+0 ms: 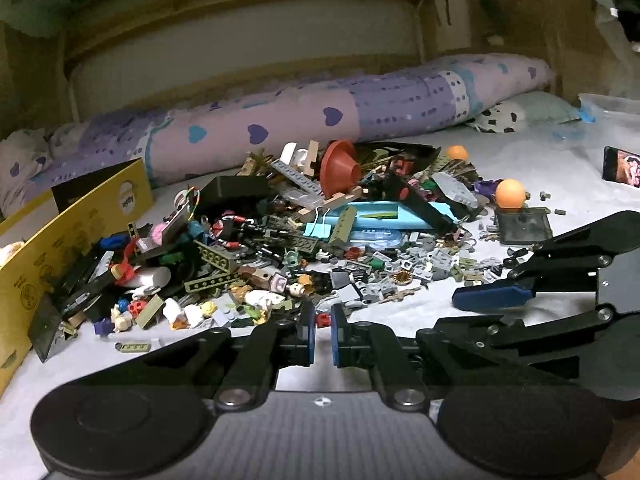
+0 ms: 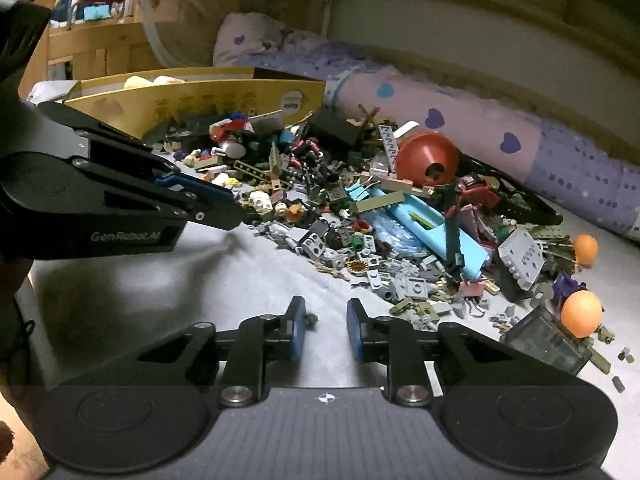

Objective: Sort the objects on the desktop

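A big pile of small toy bricks and odds [image 1: 304,248] lies on a pale sheet; it also shows in the right wrist view [image 2: 360,216]. In it are a red funnel [image 1: 338,166], a light blue tray [image 1: 372,216] and two orange balls [image 1: 510,194]. My left gripper [image 1: 323,320] is at the pile's near edge, jaws narrowly apart around a small red piece [image 1: 322,319]. My right gripper [image 2: 326,324] is open over the bare sheet, with a small dark piece [image 2: 311,319] beside its left finger. The right gripper also shows from the side in the left wrist view [image 1: 492,296].
A yellow cardboard box [image 1: 44,248] stands at the pile's left. A rolled purple quilt [image 1: 304,120] runs along the back. A dark clear case [image 2: 548,340] lies by the near orange ball [image 2: 582,312]. A phone [image 1: 622,168] lies far right.
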`<state>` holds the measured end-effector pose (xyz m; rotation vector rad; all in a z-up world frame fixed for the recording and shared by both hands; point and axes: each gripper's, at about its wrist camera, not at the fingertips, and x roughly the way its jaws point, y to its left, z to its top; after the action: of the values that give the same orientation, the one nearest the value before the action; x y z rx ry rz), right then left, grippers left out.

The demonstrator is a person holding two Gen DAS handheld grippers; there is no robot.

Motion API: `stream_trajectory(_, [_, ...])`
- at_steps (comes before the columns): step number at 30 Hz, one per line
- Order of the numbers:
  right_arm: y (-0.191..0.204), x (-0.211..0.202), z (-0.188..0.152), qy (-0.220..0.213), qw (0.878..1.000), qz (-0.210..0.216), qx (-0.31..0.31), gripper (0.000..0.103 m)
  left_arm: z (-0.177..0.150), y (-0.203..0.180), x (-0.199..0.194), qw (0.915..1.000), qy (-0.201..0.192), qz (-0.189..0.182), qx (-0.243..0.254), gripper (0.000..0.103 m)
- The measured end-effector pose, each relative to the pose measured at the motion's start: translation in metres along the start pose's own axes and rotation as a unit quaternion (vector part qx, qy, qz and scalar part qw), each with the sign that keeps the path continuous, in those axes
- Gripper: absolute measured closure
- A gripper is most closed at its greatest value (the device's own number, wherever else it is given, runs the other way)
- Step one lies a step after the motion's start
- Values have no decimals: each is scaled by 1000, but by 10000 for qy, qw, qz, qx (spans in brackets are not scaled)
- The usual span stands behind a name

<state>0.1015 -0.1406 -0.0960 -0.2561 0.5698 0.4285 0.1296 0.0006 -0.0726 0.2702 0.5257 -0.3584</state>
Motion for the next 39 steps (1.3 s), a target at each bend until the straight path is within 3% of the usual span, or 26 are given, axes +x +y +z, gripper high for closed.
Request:
stream_trajectory(6, [4, 0, -4, -21, 10000, -41, -18, 81, -1, 1, 2, 10000, 56, -21, -19, 95])
stream_trajectory(16, [18, -3, -7, -70, 9995, -41, -308, 97, -1, -4, 4, 9999, 52, -126, 88, 95])
stream_trajectory(18, [17, -10, -5, -140, 9998, 25, -100, 98, -1, -4, 4, 9999, 50, -122, 64, 95])
stream_trajectory(24, [26, -21, -1, -324, 9987, 219, -317, 98, 0, -1, 5, 9999, 51, -117, 14, 95])
stream_trajectory(28, [26, -20, 1, -302, 9987, 151, -380, 97, 2, 1, 1, 9999, -93, -61, 27, 95])
stream_trajectory(33, [19, -30, 15, -656, 9962, 56, -562, 97, 7, 5, -4, 9994, -279, -53, -180, 95])
stream_trajectory(39, [8, -28, 19, -712, 9971, -40, -270, 97, 9, 1, -4, 9995, -244, 197, 15, 95])
